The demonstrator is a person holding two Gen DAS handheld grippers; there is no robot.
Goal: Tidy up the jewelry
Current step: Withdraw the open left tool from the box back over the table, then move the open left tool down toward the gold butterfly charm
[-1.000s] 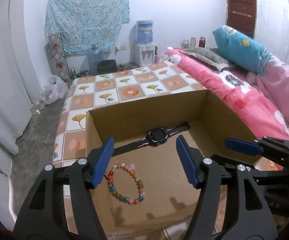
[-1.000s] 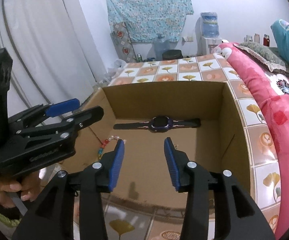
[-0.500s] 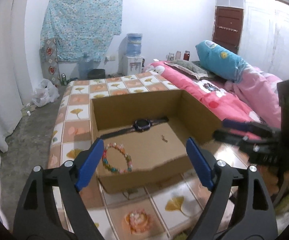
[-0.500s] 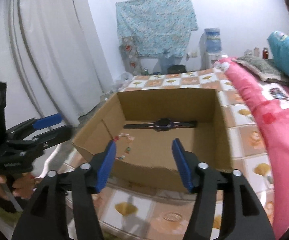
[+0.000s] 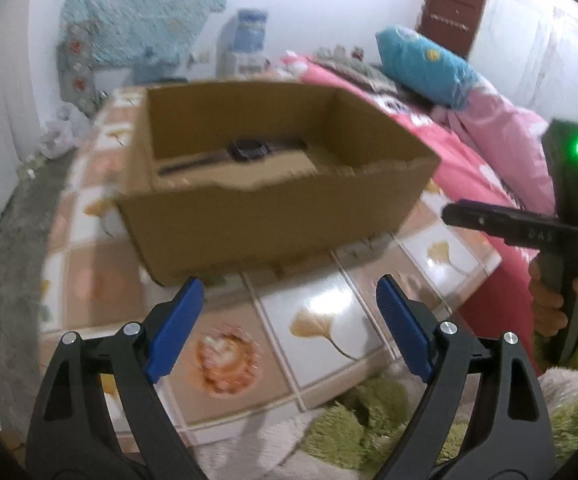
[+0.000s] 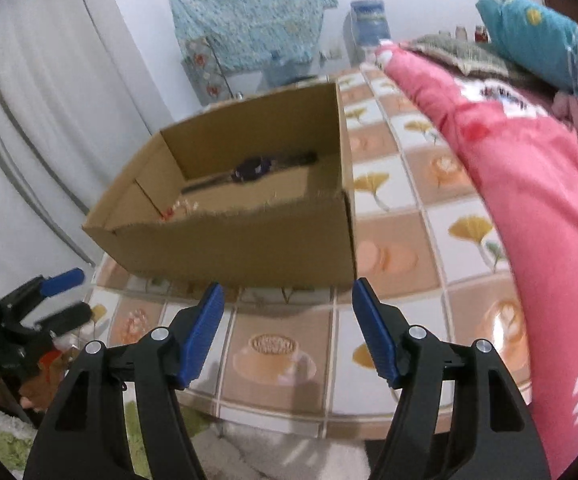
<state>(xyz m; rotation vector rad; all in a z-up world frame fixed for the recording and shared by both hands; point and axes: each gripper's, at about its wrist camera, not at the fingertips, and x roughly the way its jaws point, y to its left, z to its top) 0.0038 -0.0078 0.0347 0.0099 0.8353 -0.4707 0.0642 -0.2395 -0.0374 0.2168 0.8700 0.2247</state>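
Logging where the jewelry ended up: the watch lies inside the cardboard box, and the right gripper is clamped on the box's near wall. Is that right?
Not quite. The watch does lie inside the cardboard box, but the right gripper grips nothing: the right wrist view shows its jaws open over the tiled surface, short of the box's near wall.

The only lettering I can make out is a faint embossed "DAS" on the black plastic arm of the right gripper (image 5: 537, 236) in the left wrist view. Nothing on the brown cardboard box (image 5: 273, 220) can be read.
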